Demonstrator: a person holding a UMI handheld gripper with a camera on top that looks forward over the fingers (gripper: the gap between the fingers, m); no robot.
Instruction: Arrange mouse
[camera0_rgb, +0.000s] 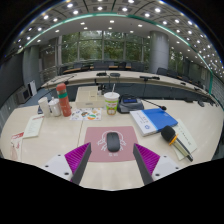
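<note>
Spread wide at the bottom of the view, the gripper (112, 160) holds nothing; its two fingers with magenta pads (77, 155) stand well apart over the front of a pale wooden table (40, 150).

Starting at the left, a sheet of paper (34, 126) lies flat on the table, with a small white cup (45, 106) behind it. Just right of the cup stands a red bottle (64, 100) with a white cap, upright, and beside its base lies a colourful printed card (82, 114).

Toward the middle, a paper cup (111, 102) stands upright at the far side of the table. Nearer, a pink mouse mat (107, 138) lies flat, and the dark mouse (113, 142) rests on it, just ahead of the fingers and in line with the gap between them, touched by neither.

Right of the mat lies a blue book (153, 121), flat and turned at an angle. Beyond it sits a dark object (128, 104) I cannot identify. Further right, near the right finger, a yellow-and-black tool (174, 138) lies on the table.

Behind the table run rows of desks (120, 82) and tall windows (100, 48).
</note>
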